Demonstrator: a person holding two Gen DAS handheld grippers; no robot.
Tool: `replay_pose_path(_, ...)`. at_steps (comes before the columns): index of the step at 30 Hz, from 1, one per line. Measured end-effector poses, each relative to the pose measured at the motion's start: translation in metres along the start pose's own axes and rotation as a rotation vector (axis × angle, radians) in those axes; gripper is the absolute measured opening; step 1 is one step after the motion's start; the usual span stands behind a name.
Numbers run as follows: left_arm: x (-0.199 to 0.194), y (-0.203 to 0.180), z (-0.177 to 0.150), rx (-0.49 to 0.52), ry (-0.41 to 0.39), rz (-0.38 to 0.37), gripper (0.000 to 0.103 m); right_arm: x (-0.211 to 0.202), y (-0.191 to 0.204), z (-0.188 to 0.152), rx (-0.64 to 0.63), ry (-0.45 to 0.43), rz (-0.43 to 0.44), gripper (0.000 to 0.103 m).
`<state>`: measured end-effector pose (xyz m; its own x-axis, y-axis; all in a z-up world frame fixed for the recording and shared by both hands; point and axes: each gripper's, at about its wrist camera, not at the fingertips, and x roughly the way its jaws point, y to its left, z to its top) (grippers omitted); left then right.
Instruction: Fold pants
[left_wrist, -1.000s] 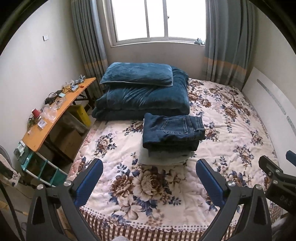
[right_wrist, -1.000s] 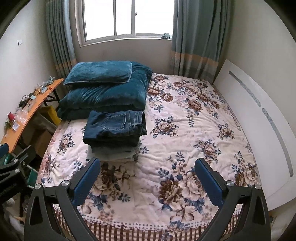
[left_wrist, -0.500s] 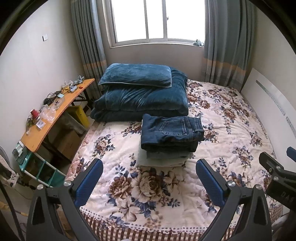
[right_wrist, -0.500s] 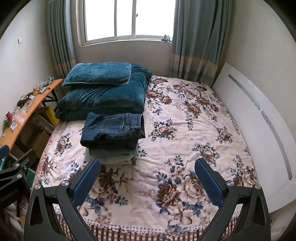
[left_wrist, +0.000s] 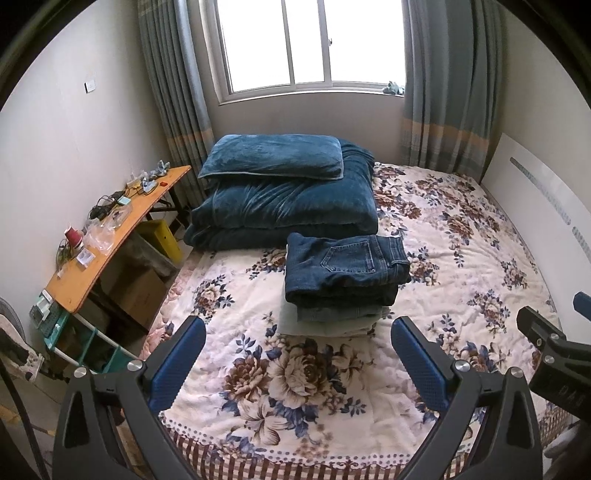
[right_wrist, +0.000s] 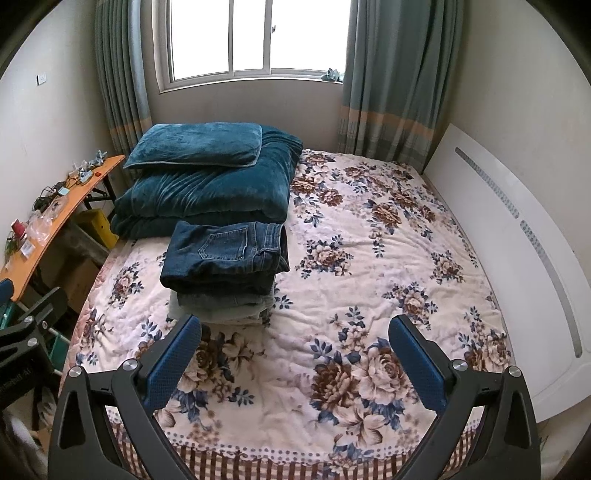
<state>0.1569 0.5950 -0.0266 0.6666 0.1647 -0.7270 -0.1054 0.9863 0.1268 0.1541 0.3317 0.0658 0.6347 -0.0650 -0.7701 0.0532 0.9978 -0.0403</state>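
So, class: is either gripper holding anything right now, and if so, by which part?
Nothing is held. The left gripper and right gripper are both open above the floral bedspread, short of the stack of folded jeans.

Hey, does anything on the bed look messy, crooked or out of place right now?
Nothing stands out. The folded pants sit in a fairly square stack on the floral bedspread, in front of the blue quilt.

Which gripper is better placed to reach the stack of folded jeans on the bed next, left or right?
Left, probably. The stack of folded jeans lies almost centred ahead of the open left gripper, whereas it lies off beyond the left finger of the open right gripper. Both hover empty.
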Motion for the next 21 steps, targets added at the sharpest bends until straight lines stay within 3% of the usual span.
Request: replay_pose_path(21, -0.007, 0.0, -0.002, 0.002, -0.018, 0.004, 0.103, -0.005, 0.0, -0.014, 0.014, -0.002, 0.006, 0.103)
